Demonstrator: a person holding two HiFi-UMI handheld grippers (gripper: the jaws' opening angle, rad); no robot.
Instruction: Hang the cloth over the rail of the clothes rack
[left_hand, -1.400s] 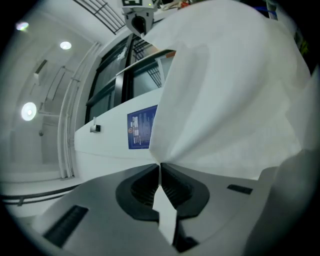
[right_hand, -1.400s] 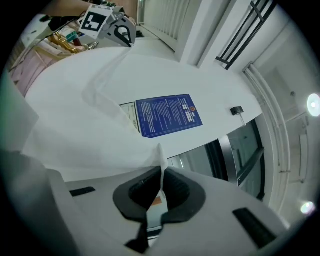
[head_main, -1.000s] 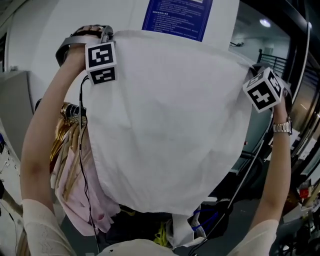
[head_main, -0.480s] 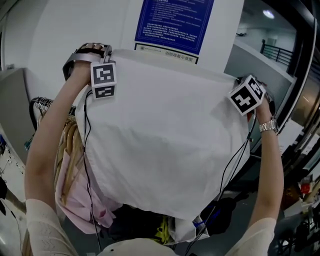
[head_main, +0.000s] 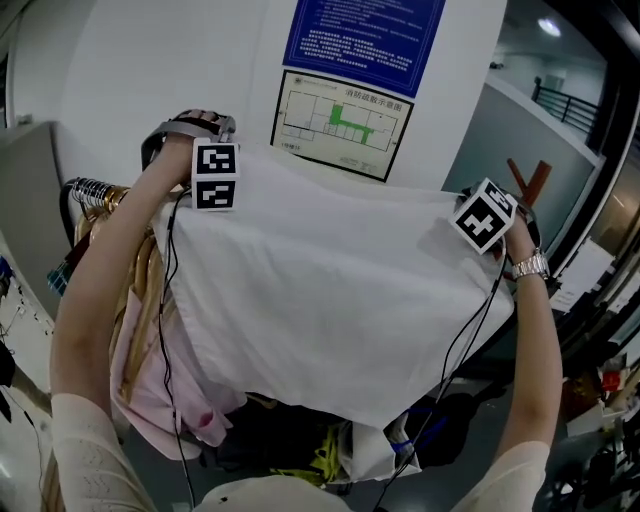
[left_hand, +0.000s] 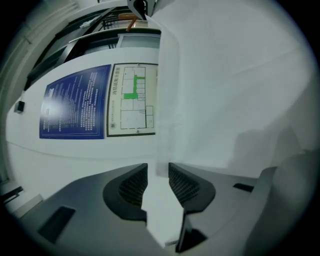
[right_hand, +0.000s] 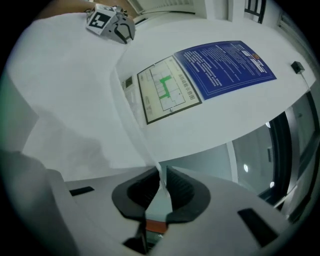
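**A:** Two corners of the cloth are taken, one on each side. Why so far apart?

**B:** So the white sheet hangs spread and flat instead of bunching. A stretched top edge can be laid along the rail in one go. Right now the cloth is up in front of the wall, just below the floor plan. Its lower hem droops over the clothes on the rack.

**A:** Is the left hand-held gripper clamped on it?

**B:** No, it is released. Its jaws have just been opening and stand apart. The cloth's edge runs between them, but the ribbed pads do not squeeze it.

**A:** And the other one?

**B:** The right hand-held gripper is clenched on its corner. Its jaws are nearly together, with the thin fabric pinched between them.

**A:** Why let go on one side only?

**B:** My guess is that the left corner sits near the rail's end, above the hangers and the pink garment. The rack may bear it there, while the right pinch holds the sheet taut so it cannot slide off. I cannot tell whether the cloth truly rests on the rail, because the sheet hides most of it.

**A:** What could go wrong?

**B:** If that left corner has no support, it would likely drop. The whole sheet would then swing from the right grip.
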